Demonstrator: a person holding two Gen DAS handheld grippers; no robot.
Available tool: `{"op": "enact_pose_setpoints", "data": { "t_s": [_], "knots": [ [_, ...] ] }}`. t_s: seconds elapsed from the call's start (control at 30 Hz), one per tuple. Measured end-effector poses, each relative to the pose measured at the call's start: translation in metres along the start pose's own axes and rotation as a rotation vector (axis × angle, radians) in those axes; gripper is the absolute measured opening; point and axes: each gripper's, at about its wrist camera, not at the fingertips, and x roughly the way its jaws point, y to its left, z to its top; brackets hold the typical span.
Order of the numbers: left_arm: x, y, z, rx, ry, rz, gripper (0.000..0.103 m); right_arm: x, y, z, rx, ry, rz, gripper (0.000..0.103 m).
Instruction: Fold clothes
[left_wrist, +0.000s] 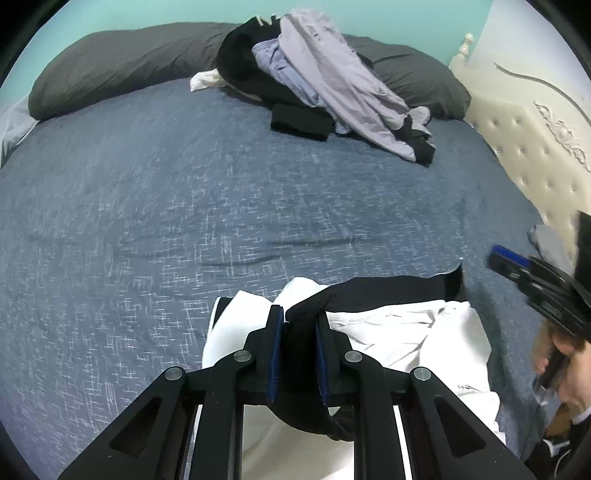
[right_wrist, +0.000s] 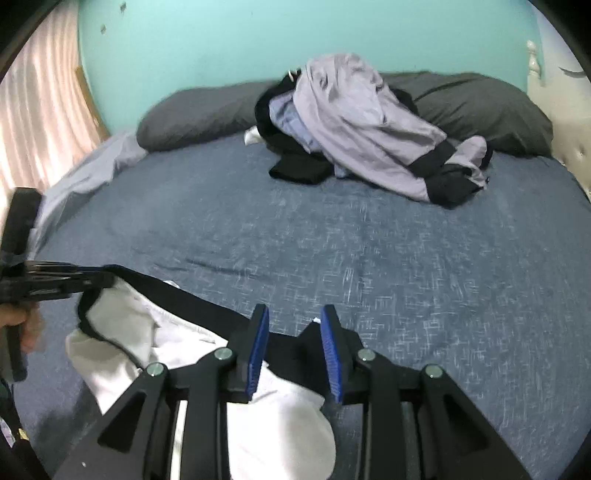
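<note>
Left tongs (left_wrist: 300, 325) pinch the black waistband (left_wrist: 388, 288) of the white garment (left_wrist: 406, 339); right tongs (right_wrist: 293, 332) gape empty just above that waistband, on the bed (left_wrist: 184, 206).

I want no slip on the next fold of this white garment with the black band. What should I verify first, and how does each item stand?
1. Left gripper shut on the black band: ok.
2. Right gripper gripping the band: not ok, jaws open.
3. White garment flat: not ok, rumpled.
4. Blue bedspread ahead free: ok.
5. Pile of lilac and black clothes apart: ok.
</note>
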Motion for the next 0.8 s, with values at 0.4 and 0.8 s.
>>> {"op": "enact_pose_setpoints", "data": {
  "t_s": [0.4,0.8],
  "knots": [
    [-0.005,-0.006,-0.012,-0.019,-0.023,-0.039,0.017,0.057,-0.024,-0.006,0.164,0.188,-0.104,0.048],
    [-0.022,0.007,-0.027,-0.064,-0.017,-0.043,0.017,0.018,-0.066,-0.046,0.383,0.125,0.091,0.004]
  ]
}}
